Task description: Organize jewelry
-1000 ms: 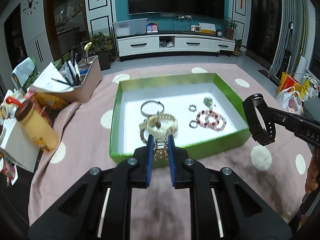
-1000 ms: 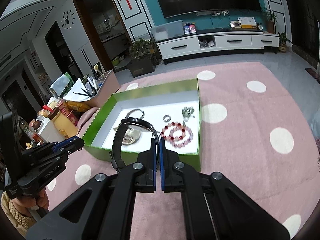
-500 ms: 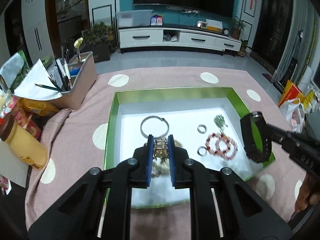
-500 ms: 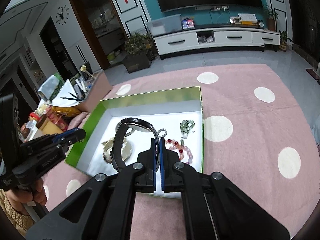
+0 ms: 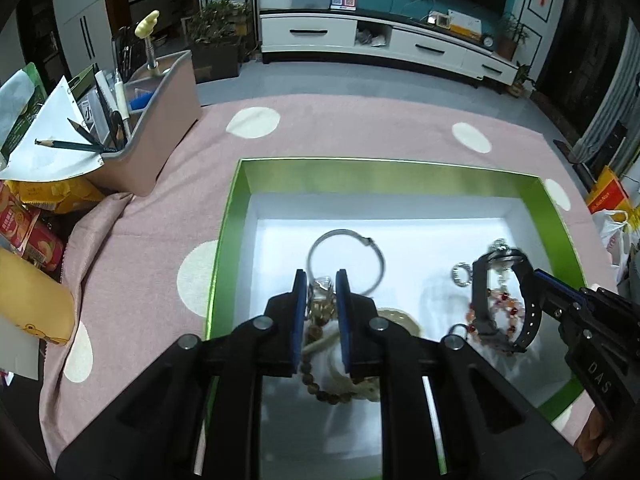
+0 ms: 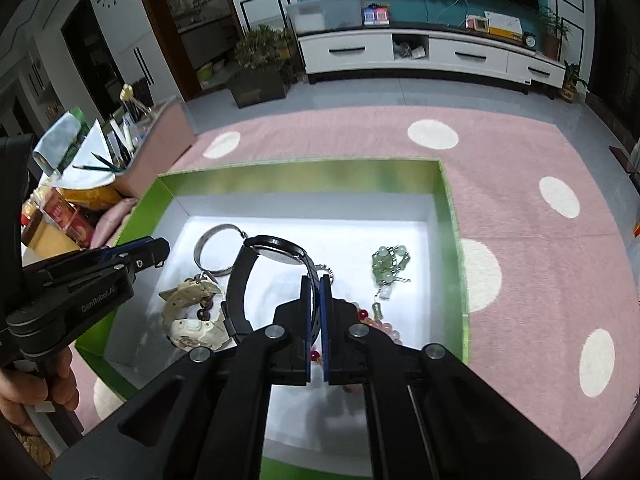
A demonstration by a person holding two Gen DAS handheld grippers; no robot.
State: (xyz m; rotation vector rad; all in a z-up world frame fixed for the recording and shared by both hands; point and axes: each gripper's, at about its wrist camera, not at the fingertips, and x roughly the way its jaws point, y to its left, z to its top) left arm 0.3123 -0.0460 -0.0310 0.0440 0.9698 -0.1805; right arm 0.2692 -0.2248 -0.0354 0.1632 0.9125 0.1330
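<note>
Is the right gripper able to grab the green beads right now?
Probably not yet. The right gripper has the black watch between its barely opening jaws. The green beads lie uncovered in the box beside it, so nothing else blocks.

I see a pink rug (image 6: pixel 520 208) with cream dots, grey floor, a white TV cabinet (image 6: pixel 420 54) against a teal wall (image 6: pixel 440 4).

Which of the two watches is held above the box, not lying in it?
The black watch, pinched by the right gripper; the cream watch lies on the box floor.
</note>
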